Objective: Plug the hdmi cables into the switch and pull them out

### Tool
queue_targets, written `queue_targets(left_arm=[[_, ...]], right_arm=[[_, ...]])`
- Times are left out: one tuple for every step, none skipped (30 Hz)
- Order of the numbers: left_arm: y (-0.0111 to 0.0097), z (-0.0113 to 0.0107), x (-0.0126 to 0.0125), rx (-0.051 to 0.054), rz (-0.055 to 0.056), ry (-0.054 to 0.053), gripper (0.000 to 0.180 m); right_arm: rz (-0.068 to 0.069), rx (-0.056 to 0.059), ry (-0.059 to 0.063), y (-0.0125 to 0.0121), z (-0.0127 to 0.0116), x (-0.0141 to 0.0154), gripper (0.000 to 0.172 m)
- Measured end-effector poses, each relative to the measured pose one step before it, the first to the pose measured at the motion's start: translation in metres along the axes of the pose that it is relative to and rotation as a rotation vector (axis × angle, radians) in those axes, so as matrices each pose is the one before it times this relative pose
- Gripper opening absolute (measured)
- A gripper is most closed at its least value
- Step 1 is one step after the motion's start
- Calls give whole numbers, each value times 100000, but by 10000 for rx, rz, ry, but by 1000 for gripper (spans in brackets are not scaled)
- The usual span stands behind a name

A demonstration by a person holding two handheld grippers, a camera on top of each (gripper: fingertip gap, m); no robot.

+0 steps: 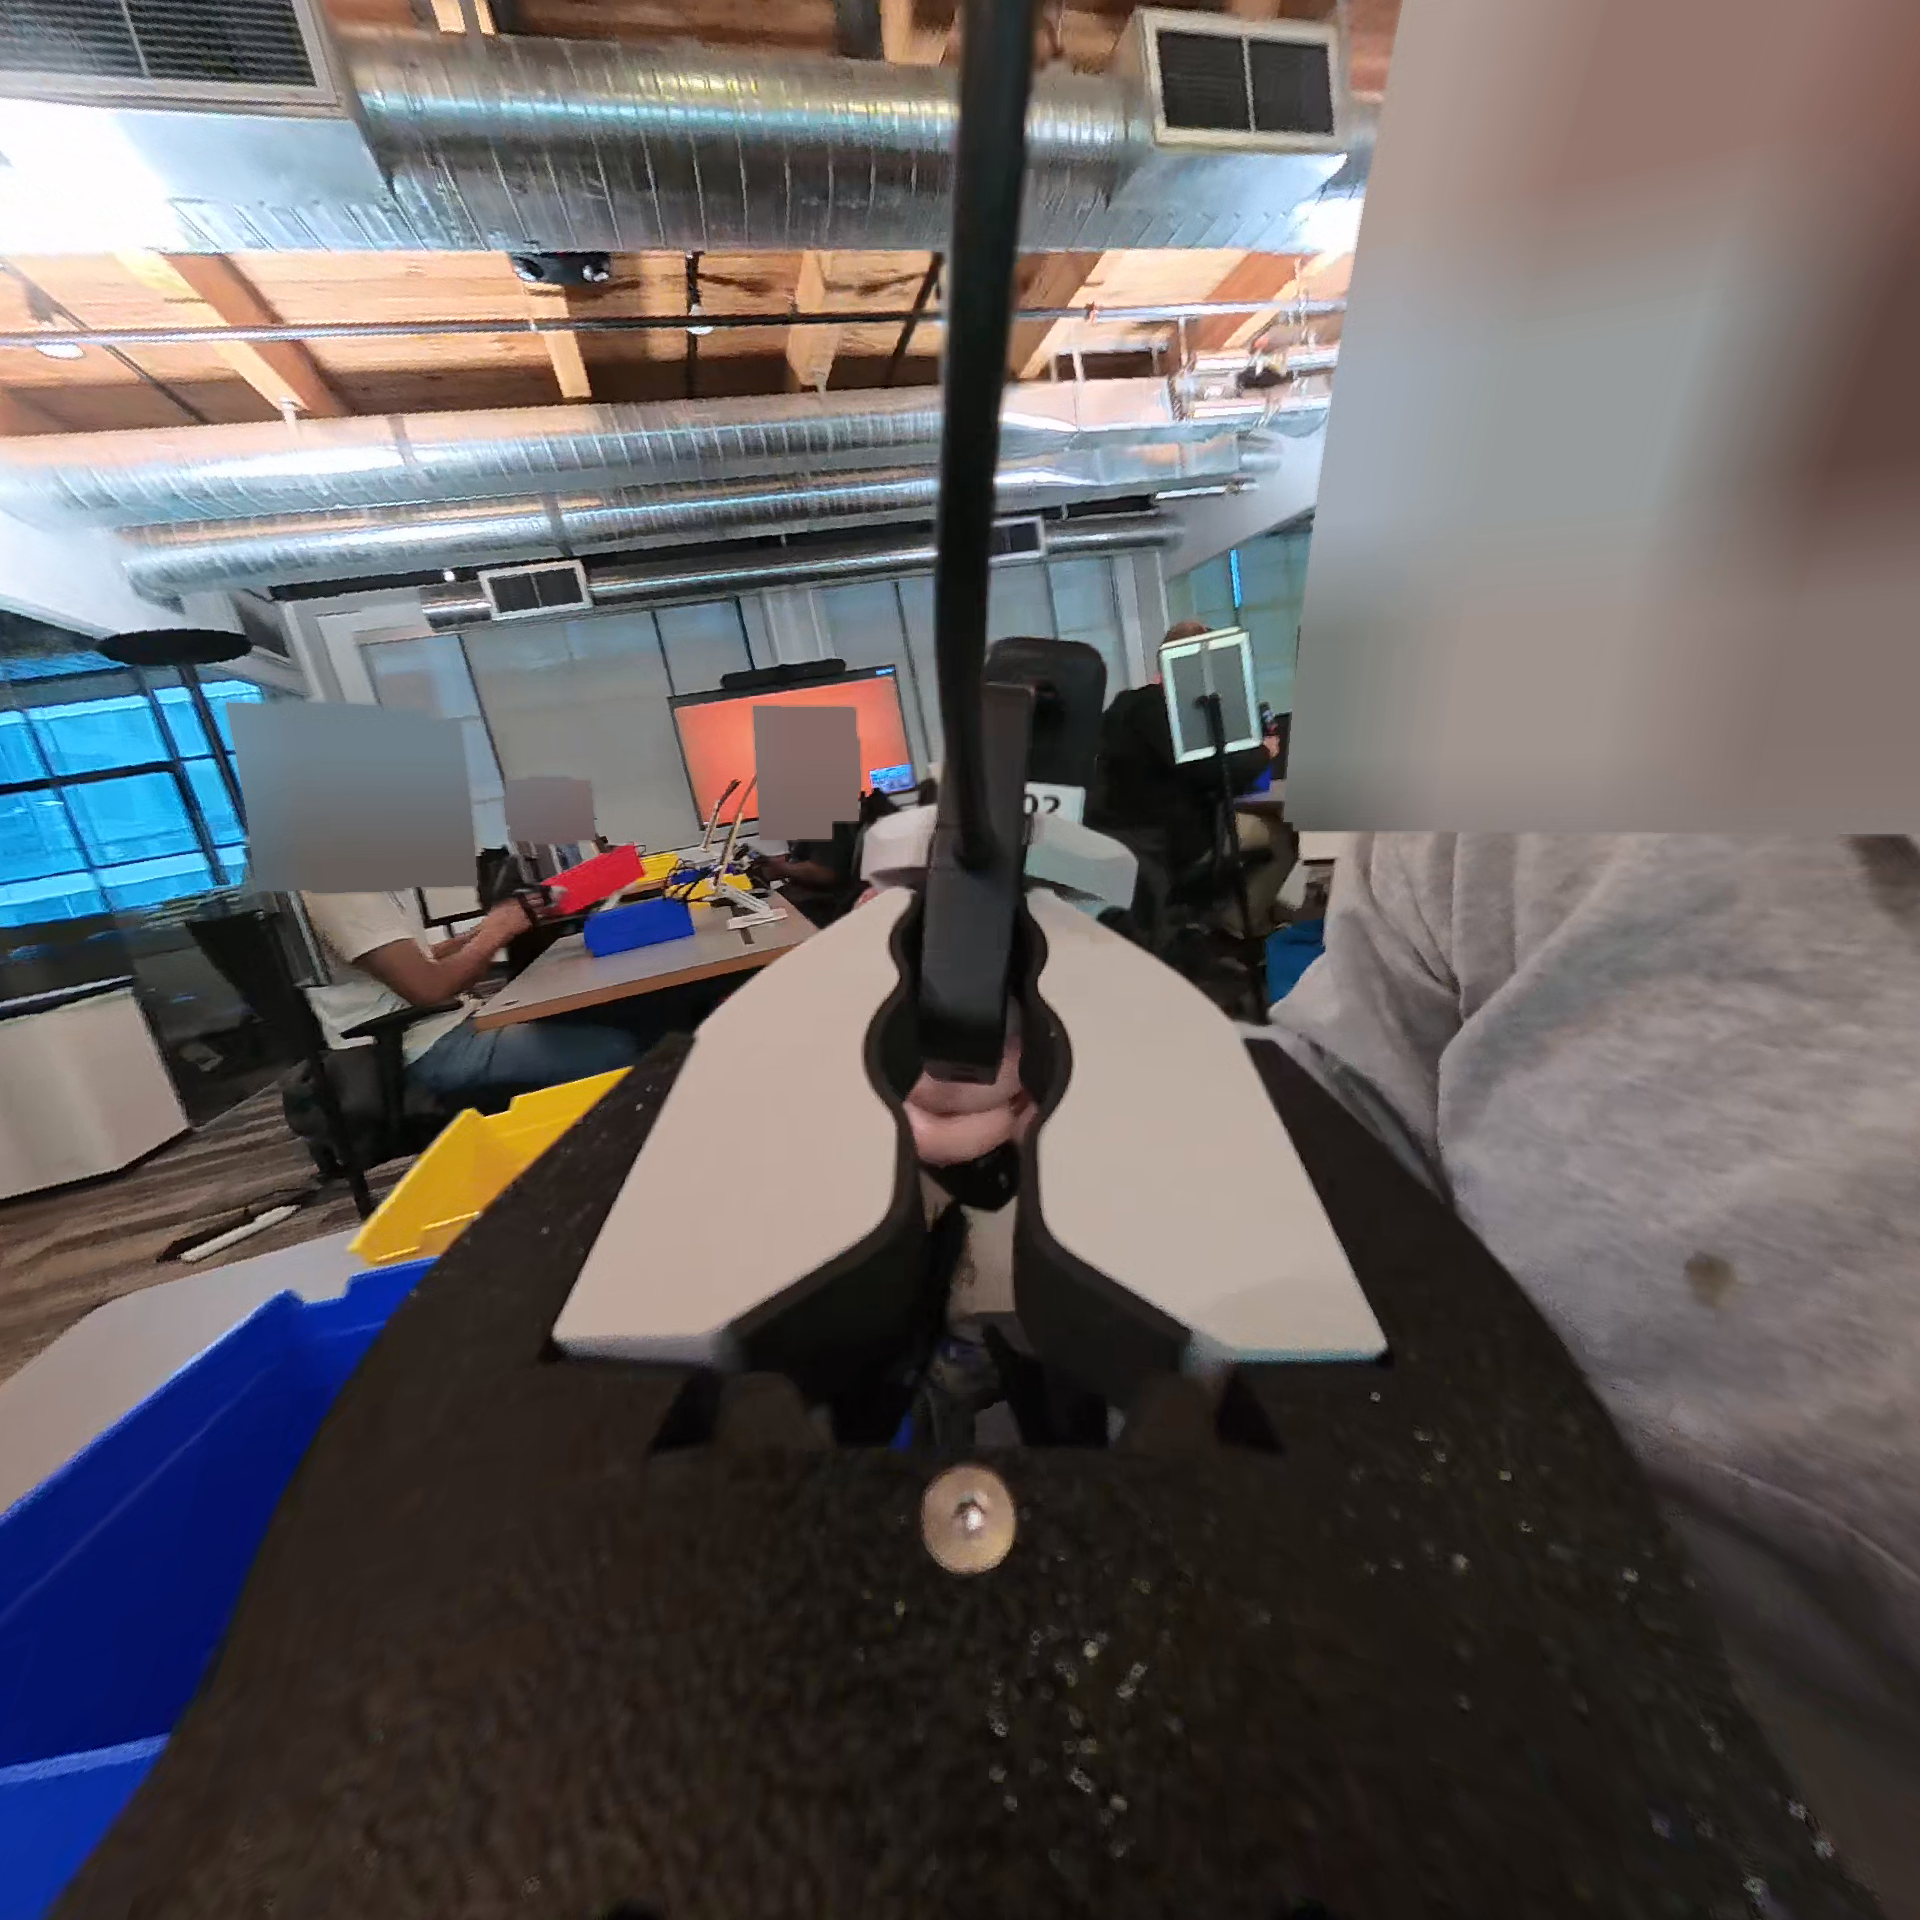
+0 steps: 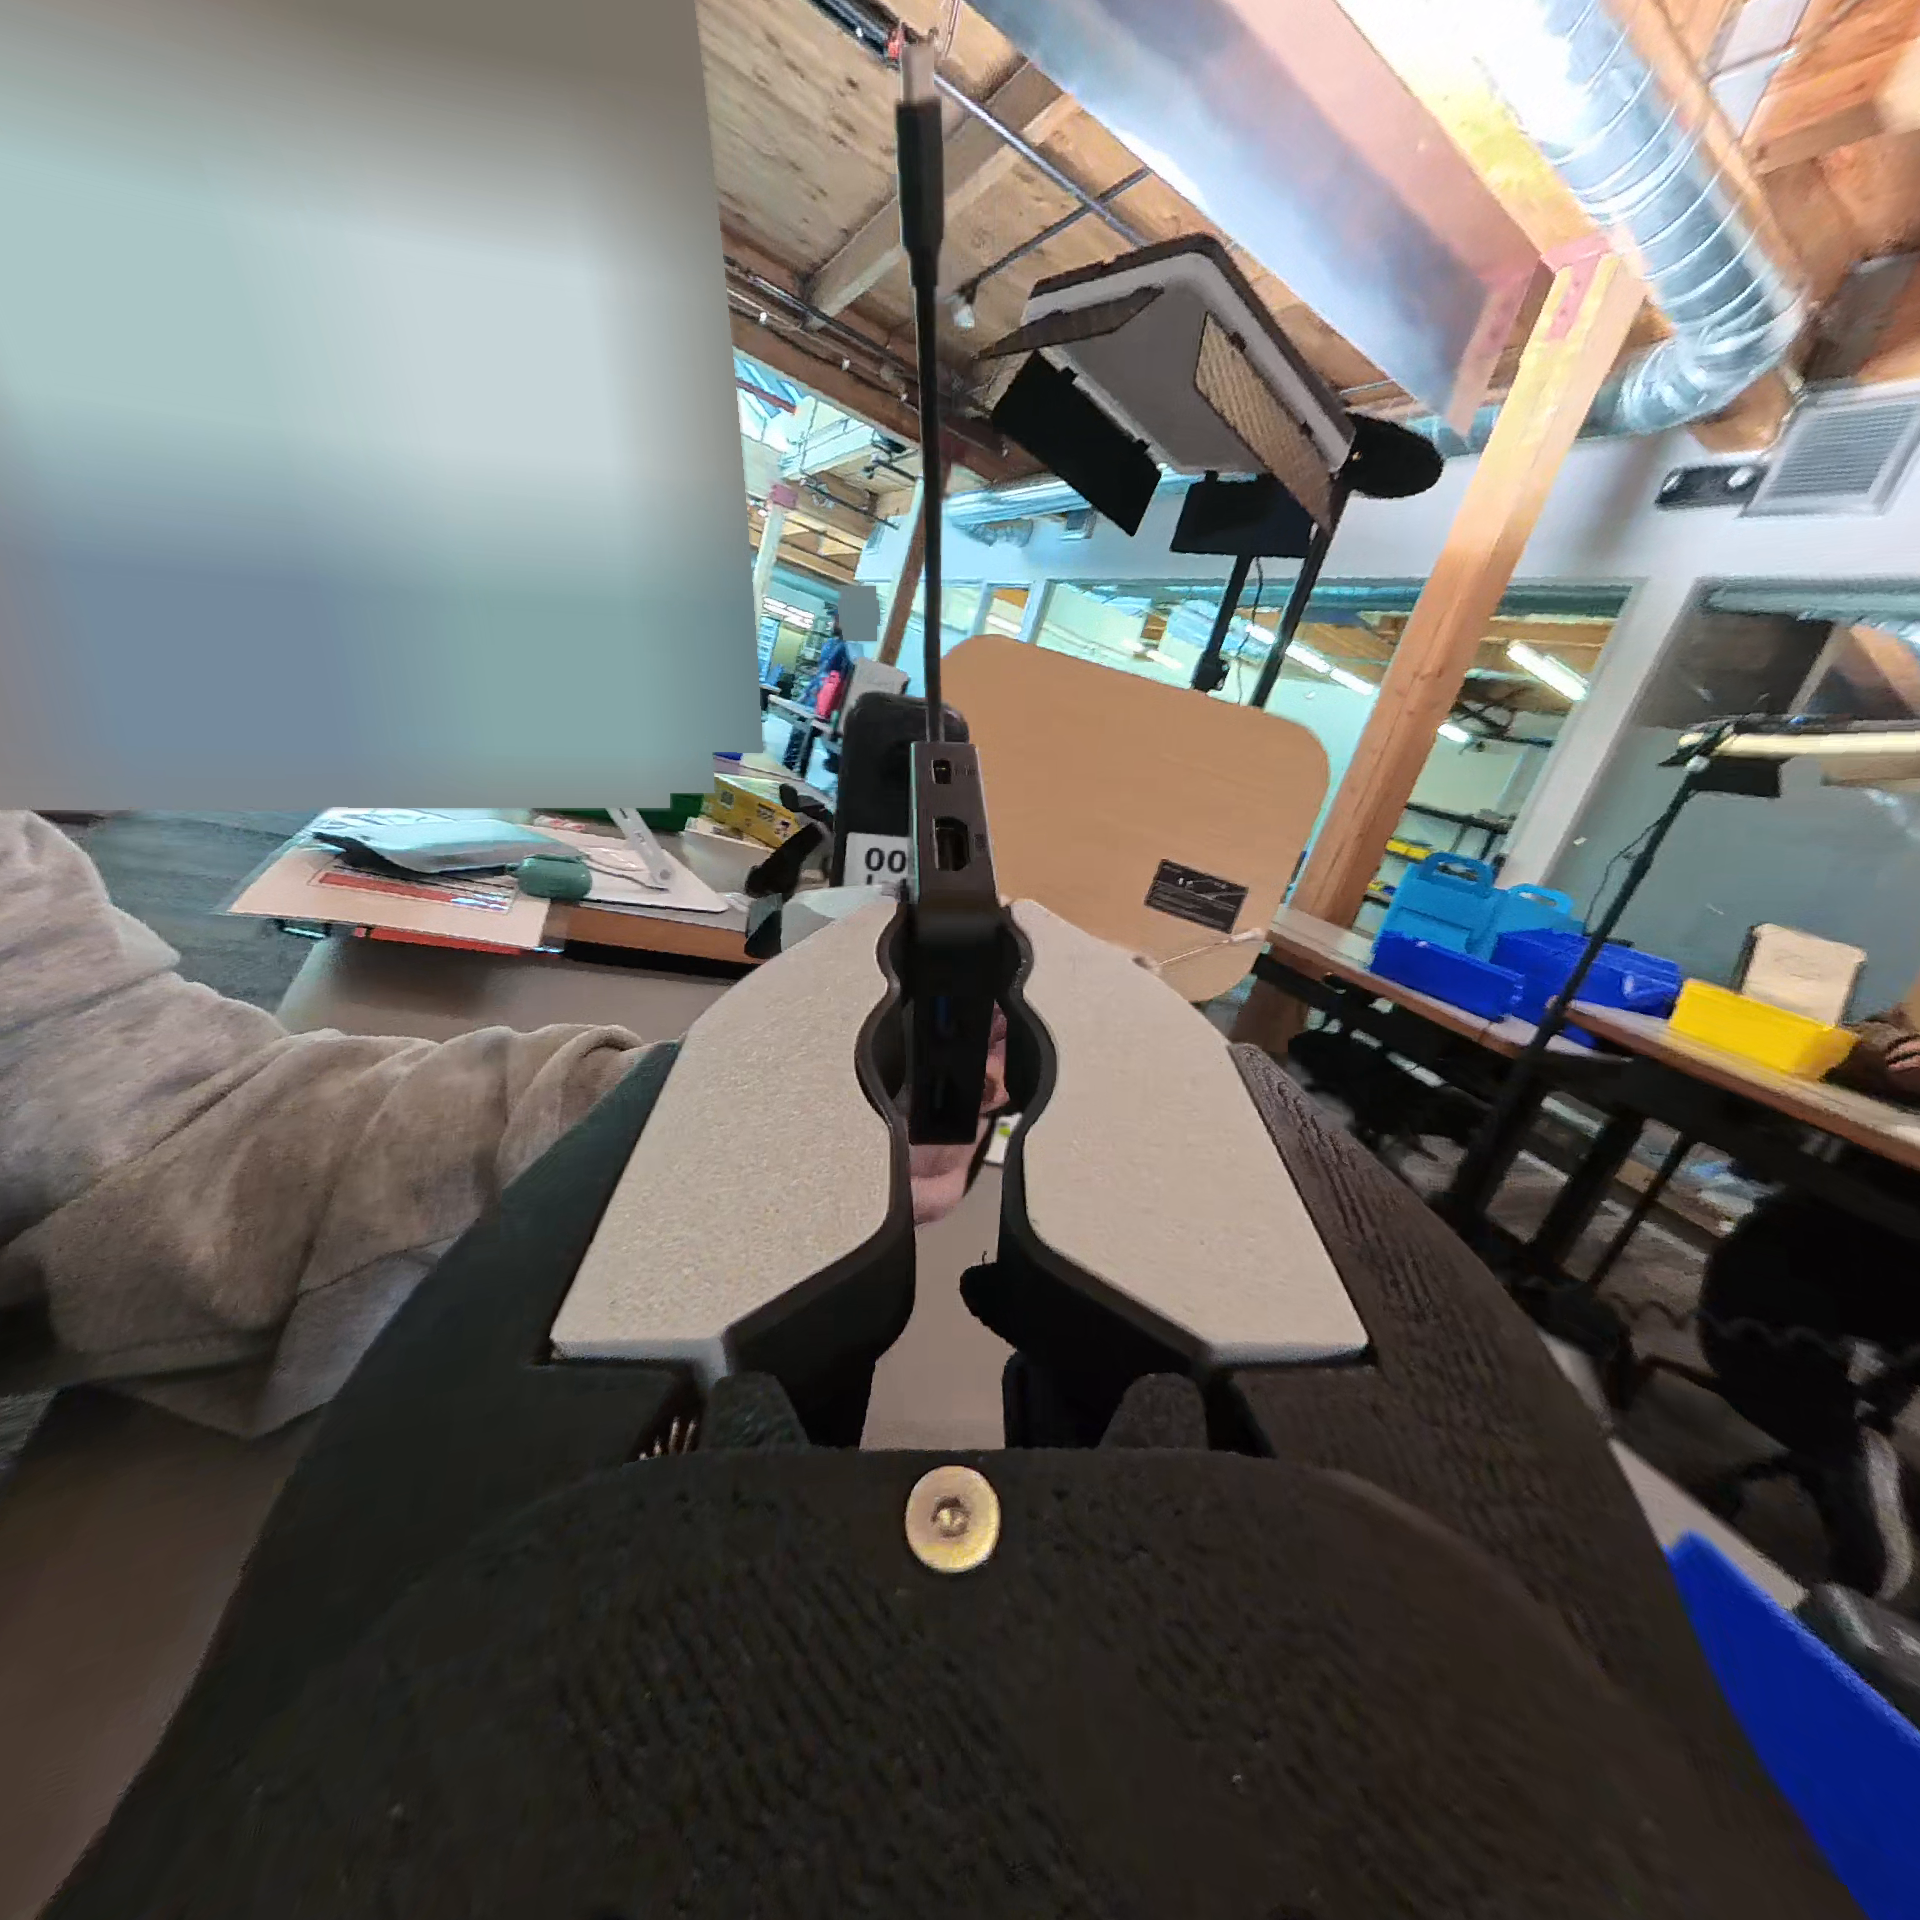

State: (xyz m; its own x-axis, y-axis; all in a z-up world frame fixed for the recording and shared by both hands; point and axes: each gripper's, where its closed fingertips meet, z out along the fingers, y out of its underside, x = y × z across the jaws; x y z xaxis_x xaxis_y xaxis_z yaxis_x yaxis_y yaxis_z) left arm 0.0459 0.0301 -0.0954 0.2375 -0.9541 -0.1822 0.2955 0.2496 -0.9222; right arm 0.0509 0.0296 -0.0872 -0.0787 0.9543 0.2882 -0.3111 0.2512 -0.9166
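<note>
- Left claw (image 1: 968, 935) pinches a slim black plastic hub (image 1: 971, 935) upright between its pads; the hub's black cable (image 1: 977, 416) rises straight above.
- Right claw (image 2: 954, 940) pinches the same hub (image 2: 951, 883) edge-on, ports showing beyond the tips.
- Yellow bin (image 1: 488, 1164), near left.

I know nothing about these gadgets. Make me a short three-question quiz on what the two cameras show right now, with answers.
1. True or false: the left gripper is shut on a yellow bin.
2. Multiple choice: what do the right gripper's fingers press on? A) a green case B) a dark adapter hub with ports along its edge C) a blue bin
3. Fill in: from the hub's top a thin black ____ rises to a plug.

Key: 1 false: it presses on the same dark hub; the yellow bin lies below left. 2 B. 3 cable.
</note>
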Motion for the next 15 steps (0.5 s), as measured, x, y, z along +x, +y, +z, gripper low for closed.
queue_targets(left_arm=[[163, 96, -37, -186, 290, -142, 14], [273, 120, -54, -283, 248, -162, 14], [173, 14, -165, -248, 230, -214, 14], [-31, -142, -109, -114, 178, -138, 14], [-191, -269, -141, -10, 88, -110, 14], [-273, -382, -196, 61, 55, -118, 14], [-317, -443, -253, 101, 19, -132, 14], [-263, -468, -354, 73, -12, -184, 14], [-168, -466, -462, 23, 3, -253, 14], [-57, -412, -396, -24, 25, -211, 14], [-13, -373, -290, -36, 31, -148, 14], [-35, -307, -280, -15, 34, -143, 14], [-89, -246, -196, 13, 34, -109, 14], [-93, -198, -104, 25, 19, -51, 14], [-101, -148, -41, 24, 16, -18, 14]], right_arm=[[301, -174, -38, 133, -160, 107, 13], [150, -254, 13, 199, -309, 188, 14], [-26, -244, 131, 116, -542, 309, 15], [-104, -123, 292, -119, -784, 491, 20], [-85, -85, 355, -224, -973, 596, 23], [-42, -137, 375, -172, -1077, 668, 25], [-52, -208, 407, -17, -1121, 731, 26], [-101, -307, 419, 203, -1110, 760, 27], [-128, -440, 398, 492, -1065, 755, 27], [-121, -559, 351, 752, -969, 697, 27], [-91, -581, 255, 903, -850, 544, 29], [-39, -586, 125, 998, -728, 327, 29], [0, -569, 19, 1020, -588, 142, 31], [6, -523, -10, 962, -476, 46, 32], [-29, -462, 19, 875, -358, 43, 34]])
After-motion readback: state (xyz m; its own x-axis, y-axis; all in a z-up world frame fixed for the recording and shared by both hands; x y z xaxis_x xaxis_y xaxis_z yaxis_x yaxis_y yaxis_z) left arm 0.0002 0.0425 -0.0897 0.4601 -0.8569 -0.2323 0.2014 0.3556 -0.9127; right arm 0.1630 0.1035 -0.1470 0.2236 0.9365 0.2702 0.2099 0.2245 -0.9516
